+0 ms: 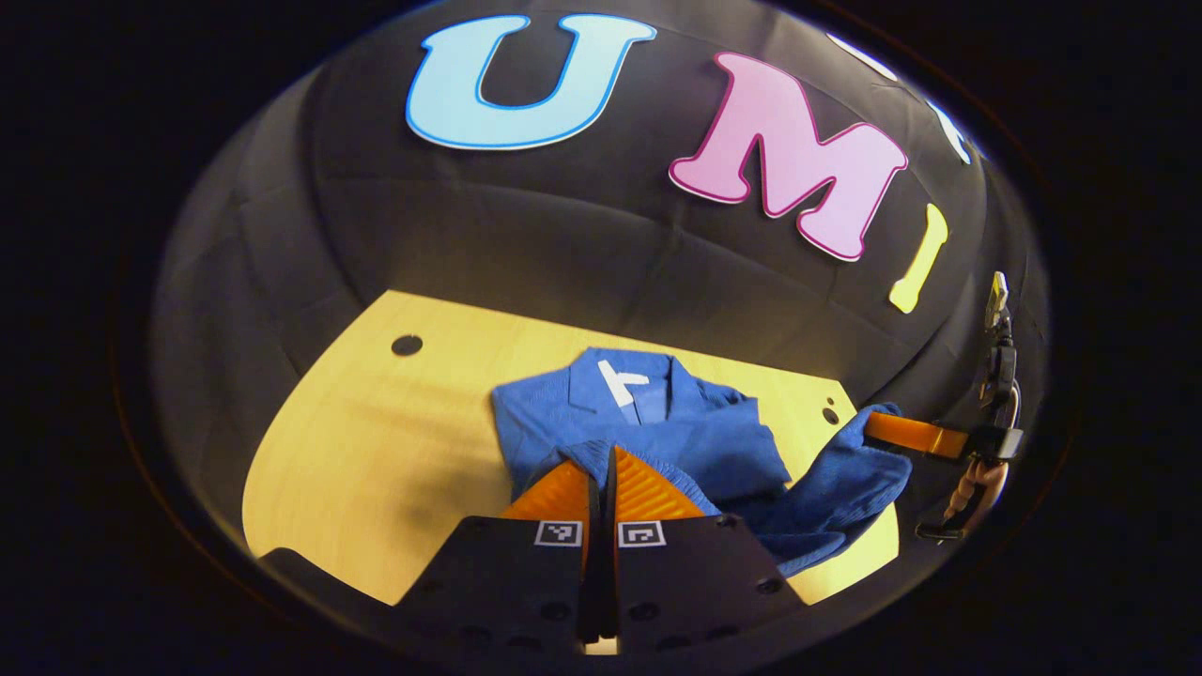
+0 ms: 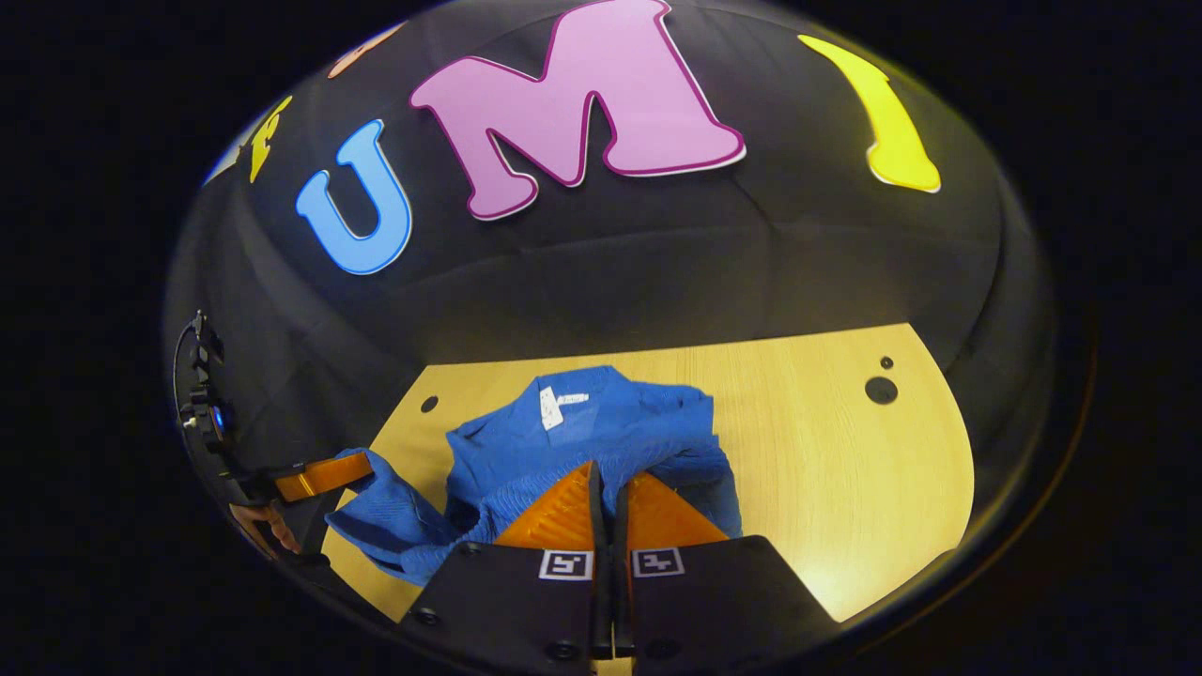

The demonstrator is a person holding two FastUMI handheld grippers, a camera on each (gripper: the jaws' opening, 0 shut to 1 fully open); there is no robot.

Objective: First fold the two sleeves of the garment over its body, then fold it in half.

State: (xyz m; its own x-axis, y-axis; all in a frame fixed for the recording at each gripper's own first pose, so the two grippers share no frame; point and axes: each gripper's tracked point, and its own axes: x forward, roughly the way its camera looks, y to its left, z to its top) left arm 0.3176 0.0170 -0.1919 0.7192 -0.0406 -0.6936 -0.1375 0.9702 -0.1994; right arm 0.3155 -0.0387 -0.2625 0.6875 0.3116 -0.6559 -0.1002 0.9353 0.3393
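Left fingers: my left gripper (image 1: 603, 469) is pinching shut, the two fingers (image 1: 556, 496) pressed almost together with a fold of blue knit caught at their tips; from the right gripper view this same gripper (image 2: 352, 467) is showing at the far left, its fingers closed on the lifted cloth, a hand (image 2: 268, 526) behind it.

Right fingers: my right gripper (image 2: 607, 483) is likewise clamping closed, the fingers (image 2: 563, 516) nearly meeting on a ridge of the blue fabric; from the left gripper view it (image 1: 883, 424) is reaching in from the right edge with cloth bunched around its tips, and the hand (image 1: 977, 488) holding it is showing behind.

Markings: each gripper body is carrying a pair of small square black-and-white code tags (image 1: 601, 533) just behind the fingers; I am not reading them.

Garment: the blue garment (image 1: 657, 422) is lying on the tabletop with its collar toward the booth wall; the part nearest me is being held up by both grippers, so the near edge is hanging in a loose swag between them. One sleeve is lying folded across the body; I cannot tell about the other.

Label: a small white label (image 2: 549, 407) is sitting inside the collar; its writing is too small to read.

Tabletop: the pale wooden tabletop (image 2: 826, 469) is carrying the garment, with small dark round holes (image 2: 881, 389) near its far corners.
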